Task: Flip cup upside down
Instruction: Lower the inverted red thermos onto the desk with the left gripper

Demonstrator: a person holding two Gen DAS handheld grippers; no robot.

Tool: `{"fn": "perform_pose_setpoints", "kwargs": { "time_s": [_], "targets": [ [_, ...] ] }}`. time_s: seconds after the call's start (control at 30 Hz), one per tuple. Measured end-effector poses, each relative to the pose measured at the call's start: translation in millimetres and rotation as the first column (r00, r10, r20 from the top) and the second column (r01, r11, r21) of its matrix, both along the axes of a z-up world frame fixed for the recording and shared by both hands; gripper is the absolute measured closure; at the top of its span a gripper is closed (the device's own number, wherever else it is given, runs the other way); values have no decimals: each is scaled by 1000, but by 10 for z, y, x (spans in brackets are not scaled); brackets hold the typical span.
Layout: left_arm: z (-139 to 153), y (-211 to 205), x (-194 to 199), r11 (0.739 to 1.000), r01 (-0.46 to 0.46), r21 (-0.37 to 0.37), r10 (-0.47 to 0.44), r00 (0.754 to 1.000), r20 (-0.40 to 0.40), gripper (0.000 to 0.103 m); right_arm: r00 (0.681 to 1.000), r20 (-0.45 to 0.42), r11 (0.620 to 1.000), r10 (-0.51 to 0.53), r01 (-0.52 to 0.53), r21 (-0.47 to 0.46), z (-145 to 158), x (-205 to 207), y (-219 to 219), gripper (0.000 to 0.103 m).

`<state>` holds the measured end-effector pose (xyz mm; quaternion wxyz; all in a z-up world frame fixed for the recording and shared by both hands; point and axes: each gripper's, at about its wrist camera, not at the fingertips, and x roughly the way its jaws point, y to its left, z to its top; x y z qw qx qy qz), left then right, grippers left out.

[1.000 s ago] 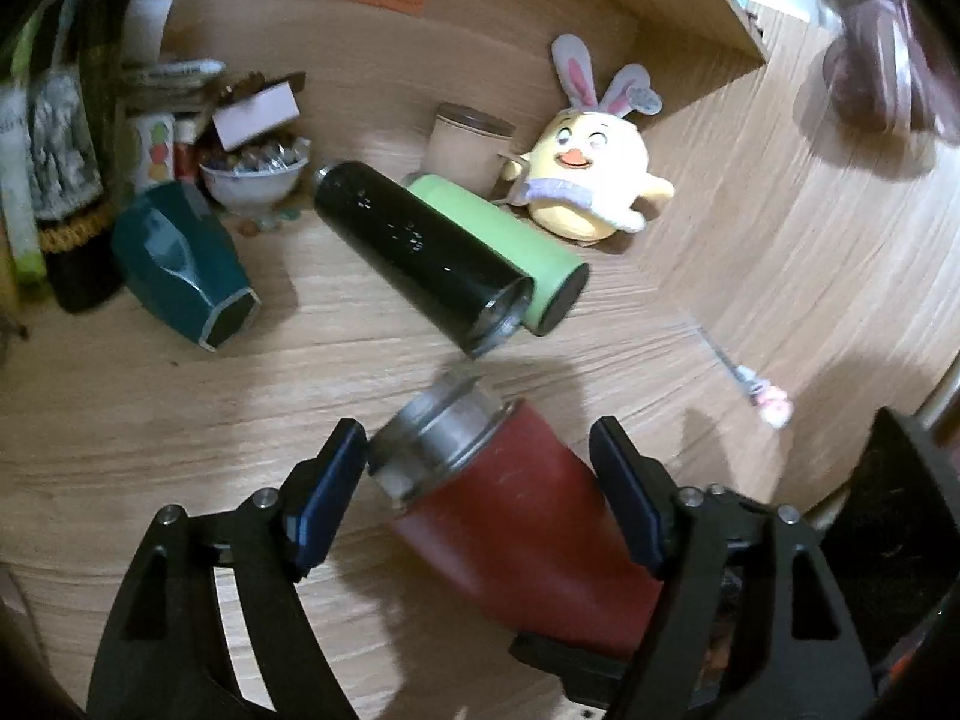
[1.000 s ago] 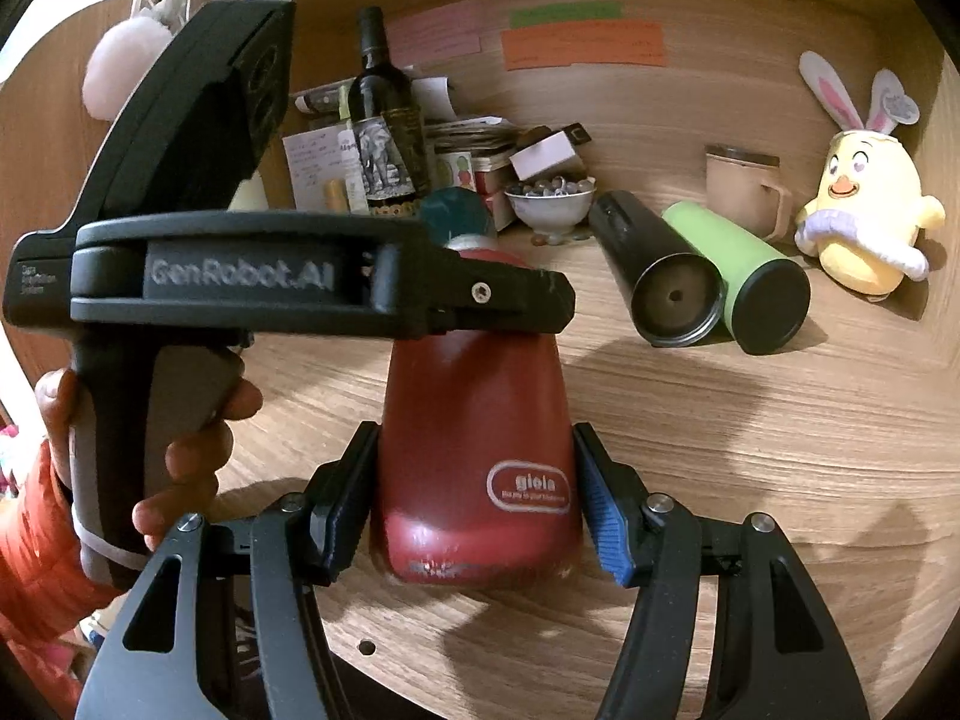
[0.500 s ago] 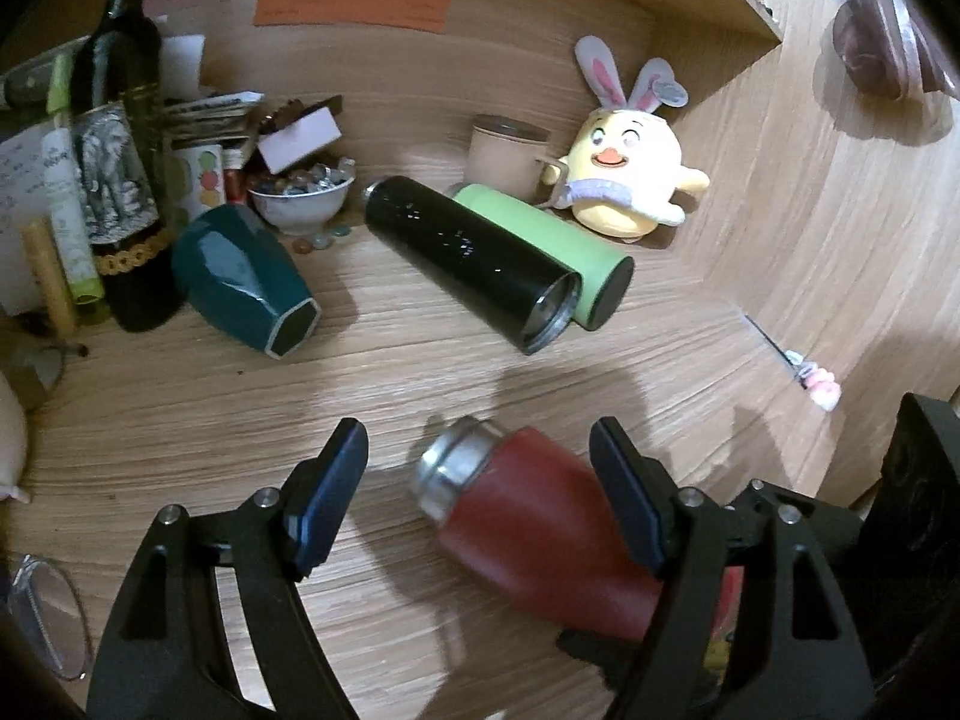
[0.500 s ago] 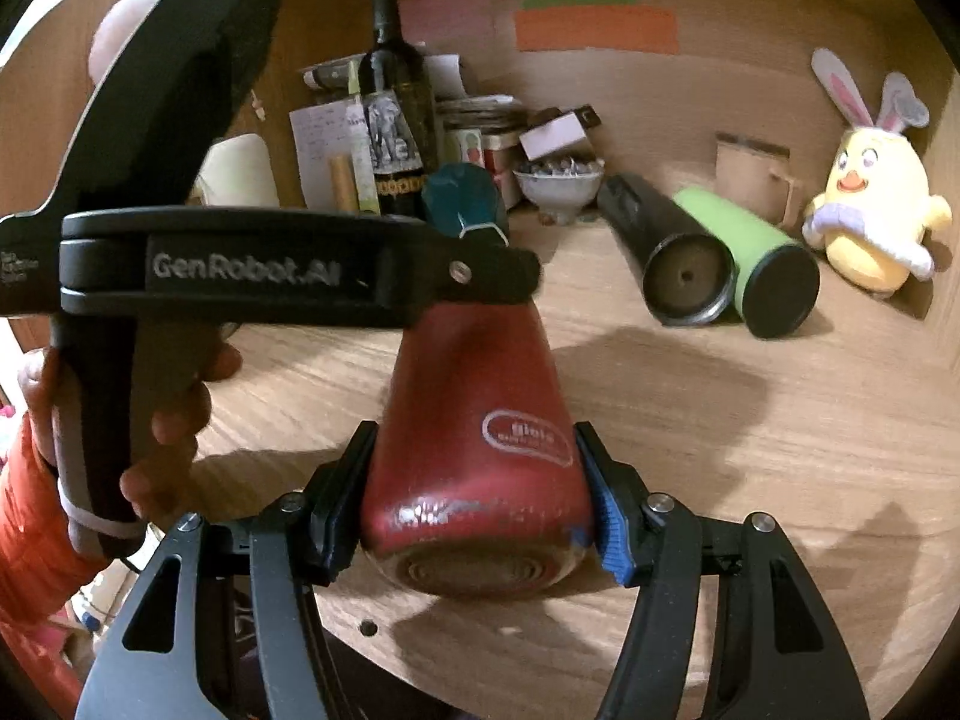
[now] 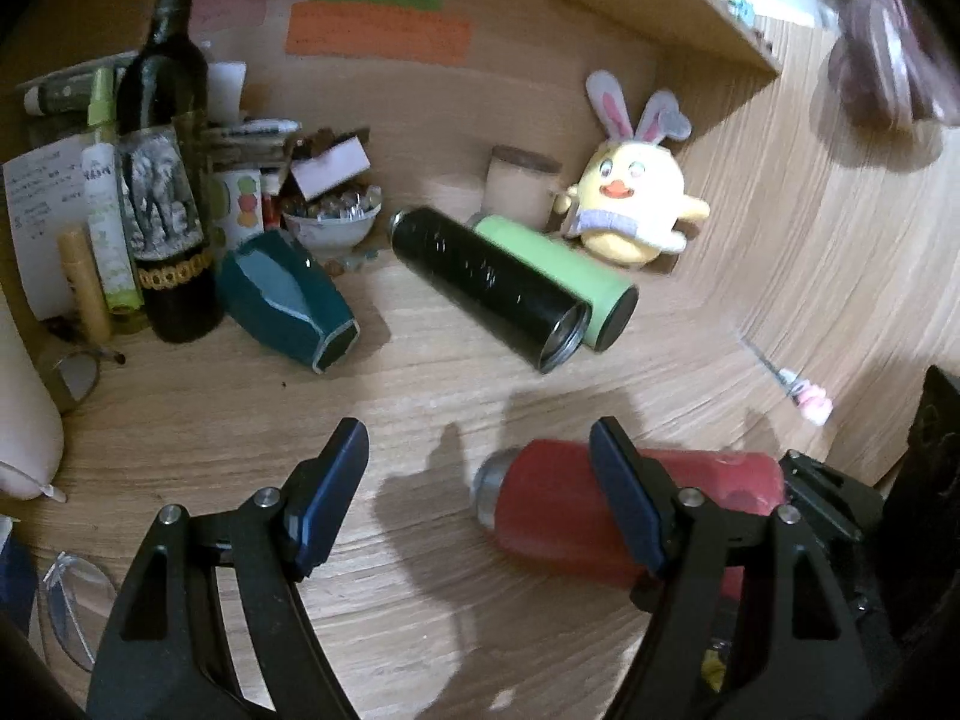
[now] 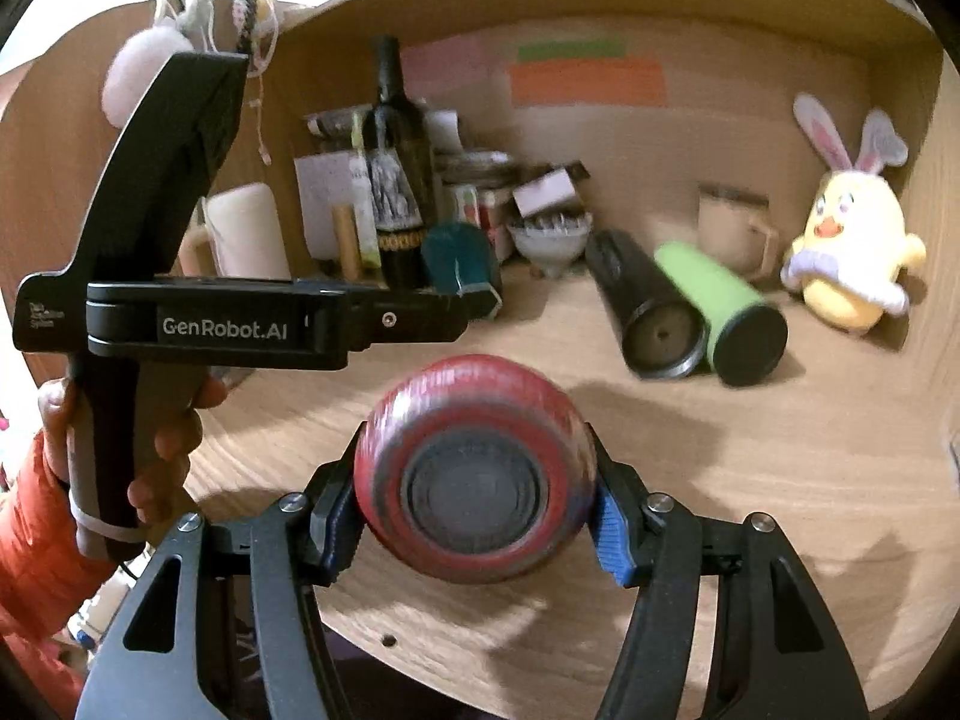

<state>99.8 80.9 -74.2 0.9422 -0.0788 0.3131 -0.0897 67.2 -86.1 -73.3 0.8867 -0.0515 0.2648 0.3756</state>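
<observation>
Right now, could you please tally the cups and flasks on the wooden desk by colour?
Red, the metal flask clamped in the right gripper: 1
Black, the cylindrical flask lying on its side: 1
Green, the cylindrical flask lying beside it: 1
Teal, the faceted cup lying on its side: 1
Beige, the upright mug at the back: 1
Total: 5

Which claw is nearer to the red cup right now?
Right. The right claw is shut on the red cup, one finger on each side near its base. The left claw is open, and the cup lies off toward its right finger, untouched.
</observation>
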Motion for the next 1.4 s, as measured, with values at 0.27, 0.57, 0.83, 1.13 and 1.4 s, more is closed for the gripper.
{"fn": "perform_pose_setpoints", "kwargs": {
  "time_s": [0.27, 0.57, 0.83, 1.13, 1.4],
  "targets": [
    [359, 81, -172, 994, 58, -93, -51, 996, 79, 27, 1000, 18, 1000, -6, 6, -4, 133, 102, 156, 44],
    [390, 168, -41, 997, 41, -65, -37, 997, 65, 27, 999, -8, 999, -31, 30, -38, 166, 311, 382, 44],
    [312, 348, 34, 996, 2, -87, 2, 999, 52, 22, 998, -55, 999, -33, 31, -39, 112, 406, 496, 42],
    [408, 215, -45, 1000, -18, -20, 20, 996, 86, 21, 994, -108, 999, -34, 33, -16, 157, 362, 330, 40],
    [670, 103, -420, 995, -96, 21, 91, 979, 181, 18, 995, -19, 993, -95, 96, 63, 580, 134, -71, 24]
  ]
}}
